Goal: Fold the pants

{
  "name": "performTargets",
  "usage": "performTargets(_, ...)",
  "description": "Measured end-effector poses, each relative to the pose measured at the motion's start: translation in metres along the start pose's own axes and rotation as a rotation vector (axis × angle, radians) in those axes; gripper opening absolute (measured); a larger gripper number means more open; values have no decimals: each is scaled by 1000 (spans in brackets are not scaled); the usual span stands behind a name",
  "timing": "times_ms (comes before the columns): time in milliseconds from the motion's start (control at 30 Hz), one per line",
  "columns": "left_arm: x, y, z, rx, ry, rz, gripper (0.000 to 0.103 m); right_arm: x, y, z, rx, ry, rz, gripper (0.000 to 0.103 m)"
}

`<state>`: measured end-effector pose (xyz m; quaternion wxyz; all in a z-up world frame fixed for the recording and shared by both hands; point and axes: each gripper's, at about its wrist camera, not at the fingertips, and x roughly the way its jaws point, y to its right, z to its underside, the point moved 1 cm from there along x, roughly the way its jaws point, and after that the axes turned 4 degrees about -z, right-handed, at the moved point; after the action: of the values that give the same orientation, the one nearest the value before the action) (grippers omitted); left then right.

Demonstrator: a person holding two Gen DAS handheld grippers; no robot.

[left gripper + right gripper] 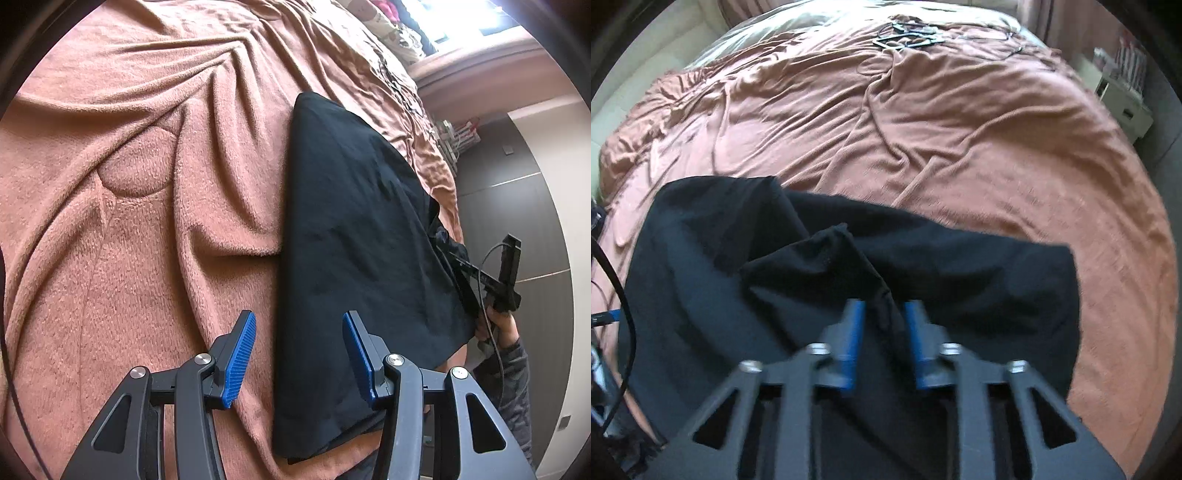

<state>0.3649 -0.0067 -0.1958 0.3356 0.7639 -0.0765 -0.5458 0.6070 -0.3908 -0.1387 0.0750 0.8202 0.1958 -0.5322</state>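
Pants (pixel 812 295) lie dark on pink blanket (pixel 960 147) at near edge of bed, partly doubled, one loose flap bunched on top. My right tongs (pixel 884 317) come nearly together on raised ridge of that cloth; blur hides whether pads truly bite, so grip uncertain. My left tongs (pixel 299 354) spread, hovering over pants' edge, holding nothing. Fold step in hand, I judge. Next: confirm pinch, carry flap across, flatten.
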Motion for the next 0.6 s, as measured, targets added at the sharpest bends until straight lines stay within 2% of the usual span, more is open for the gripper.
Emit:
performTargets(33, 0, 0, -1, 0, 1, 1, 51, -4, 1, 0, 3, 14, -5, 0)
performTargets(167, 2, 2, -3, 7, -1, -6, 51, -34, 8, 3, 39, 98, -1, 0)
performTargets(367, 5, 6, -6, 13, -5, -11, 51, -74, 36, 13, 154, 213, 97, 0)
performTargets(467, 7, 10, -7, 19, -6, -9, 51, -82, 49, 21, 202, 232, 134, 0)
performTargets(600, 11, 15, -9, 30, -11, -15, 51, -79, 50, 30, 238, 215, 175, 0)
